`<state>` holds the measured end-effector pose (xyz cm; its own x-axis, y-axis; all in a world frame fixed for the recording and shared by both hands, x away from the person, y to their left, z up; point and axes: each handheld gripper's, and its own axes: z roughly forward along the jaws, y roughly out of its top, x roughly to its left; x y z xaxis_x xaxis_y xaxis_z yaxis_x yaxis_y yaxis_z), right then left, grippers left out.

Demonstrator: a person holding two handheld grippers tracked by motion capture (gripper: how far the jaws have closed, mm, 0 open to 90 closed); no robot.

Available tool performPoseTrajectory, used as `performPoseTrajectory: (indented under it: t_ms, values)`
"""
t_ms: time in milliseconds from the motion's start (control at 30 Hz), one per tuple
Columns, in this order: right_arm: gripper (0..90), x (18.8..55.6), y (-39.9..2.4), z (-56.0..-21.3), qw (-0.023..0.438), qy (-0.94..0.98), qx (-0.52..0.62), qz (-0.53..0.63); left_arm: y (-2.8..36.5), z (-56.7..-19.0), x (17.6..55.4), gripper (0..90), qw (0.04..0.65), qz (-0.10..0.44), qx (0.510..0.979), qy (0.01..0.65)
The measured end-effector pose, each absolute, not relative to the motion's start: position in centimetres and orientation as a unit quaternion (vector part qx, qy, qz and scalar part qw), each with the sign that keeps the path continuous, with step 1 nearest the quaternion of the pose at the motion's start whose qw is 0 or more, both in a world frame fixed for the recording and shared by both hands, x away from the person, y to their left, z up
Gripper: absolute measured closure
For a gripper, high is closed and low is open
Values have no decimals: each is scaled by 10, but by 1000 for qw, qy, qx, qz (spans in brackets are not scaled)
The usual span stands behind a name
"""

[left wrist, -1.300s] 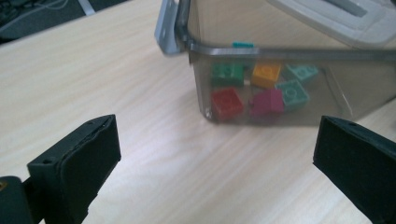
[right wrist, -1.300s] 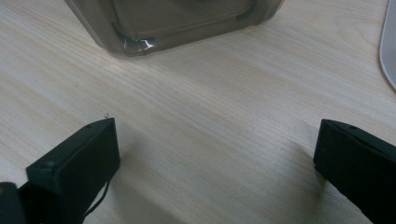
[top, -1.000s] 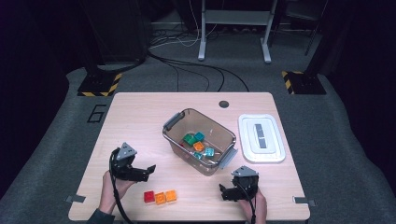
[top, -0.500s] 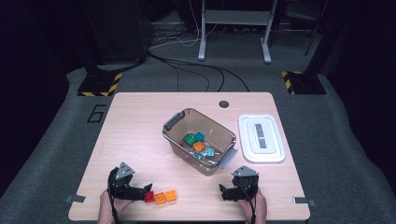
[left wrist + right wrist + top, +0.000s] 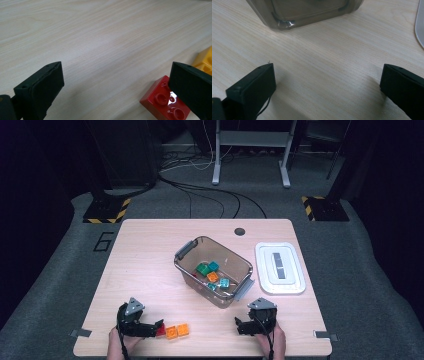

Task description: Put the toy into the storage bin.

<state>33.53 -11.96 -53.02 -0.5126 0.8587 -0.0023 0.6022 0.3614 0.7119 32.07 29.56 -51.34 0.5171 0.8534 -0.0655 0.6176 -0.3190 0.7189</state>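
Note:
A red brick (image 5: 161, 330) lies near the table's front edge, with two orange bricks (image 5: 177, 331) in a row to its right. My left gripper (image 5: 154, 329) rests low on the table, open, its tips at the red brick's left side. In the left gripper view the red brick (image 5: 163, 100) sits partly behind the right-hand jaw, not between the jaws, and a yellow-orange brick (image 5: 205, 60) lies beyond it. My right gripper (image 5: 241, 326) is open on bare wood at the front right. Its own view shows the open right gripper (image 5: 328, 75) with nothing between the jaws.
A clear grey bin (image 5: 190, 251) with handles stands mid-table and holds several green, teal and orange bricks. The bin's base (image 5: 304, 12) is just ahead of the right gripper. Its white lid (image 5: 280, 267) lies flat to the right. A dark round hole (image 5: 240, 231) marks the far edge.
My left gripper has come down toward the front edge and settled beside the red brick. The right gripper and the bricks have stayed put.

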Motion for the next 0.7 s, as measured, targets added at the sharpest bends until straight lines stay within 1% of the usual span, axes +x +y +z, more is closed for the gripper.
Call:
performPoseTrajectory:
  t_ms: [367, 467, 600, 700]
  values:
    - [0, 335, -120, -530, 191, 802, 455, 335, 295, -514, 348, 0, 358, 173, 783, 478]
    - [0, 335, -120, -530, 191, 802, 455, 336, 293, -513, 355, 0, 354, 182, 781, 481]
    - [0, 335, -120, -530, 191, 802, 455, 335, 293, -510, 353, 0, 361, 194, 777, 478]
    - [0, 335, -120, -530, 191, 802, 455, 335, 294, -508, 347, 0, 363, 190, 780, 473]
